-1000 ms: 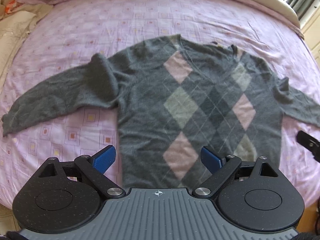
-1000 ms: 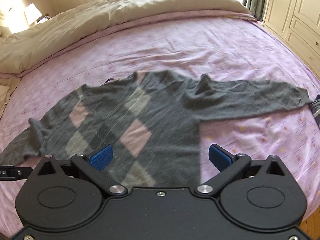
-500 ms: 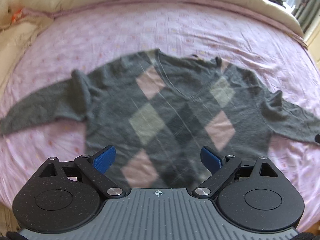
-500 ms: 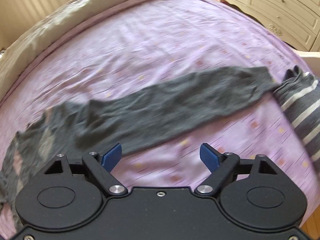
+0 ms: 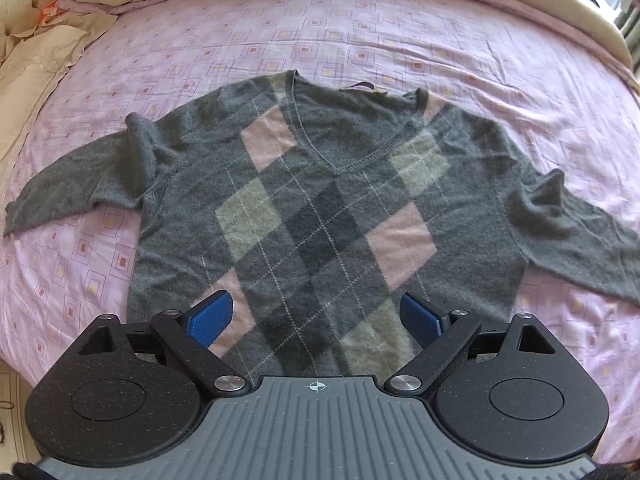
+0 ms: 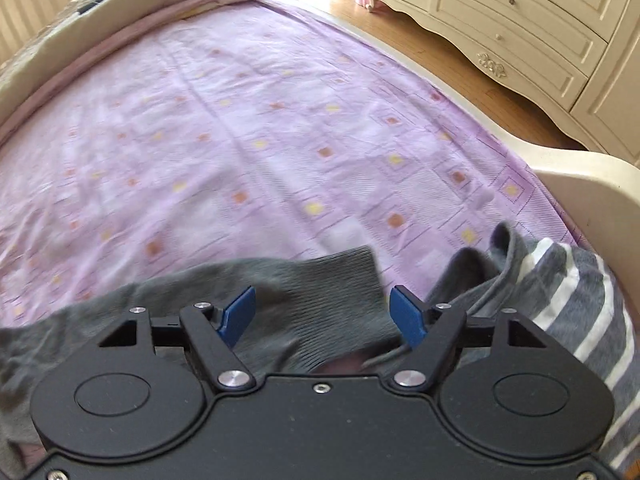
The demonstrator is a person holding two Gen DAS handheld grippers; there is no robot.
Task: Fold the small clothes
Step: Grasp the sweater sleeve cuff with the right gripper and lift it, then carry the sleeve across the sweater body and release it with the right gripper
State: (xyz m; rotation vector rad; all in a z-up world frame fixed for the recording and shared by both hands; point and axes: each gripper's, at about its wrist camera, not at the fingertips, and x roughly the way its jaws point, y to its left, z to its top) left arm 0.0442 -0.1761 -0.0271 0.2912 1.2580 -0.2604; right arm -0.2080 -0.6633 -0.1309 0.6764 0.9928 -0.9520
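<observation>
The sweater (image 5: 320, 208) lies flat, front up, on the bed (image 5: 360, 40), sleeves spread out to either side, so its long axis runs left to right across the sheet. The left claw (image 5: 316, 316) hangs over the hem, fingers apart and empty, facing the neckline. At the far right, the right claw (image 6: 324, 312) is also spread and empty, straddling the ribbed cuff (image 6: 340, 280) of the sweater's right sleeve, which runs back leftward toward the body. A striped garment (image 6: 572, 292) lies just beside that cuff. The right claw looks best placed to start by carrying this sleeve inward.
</observation>
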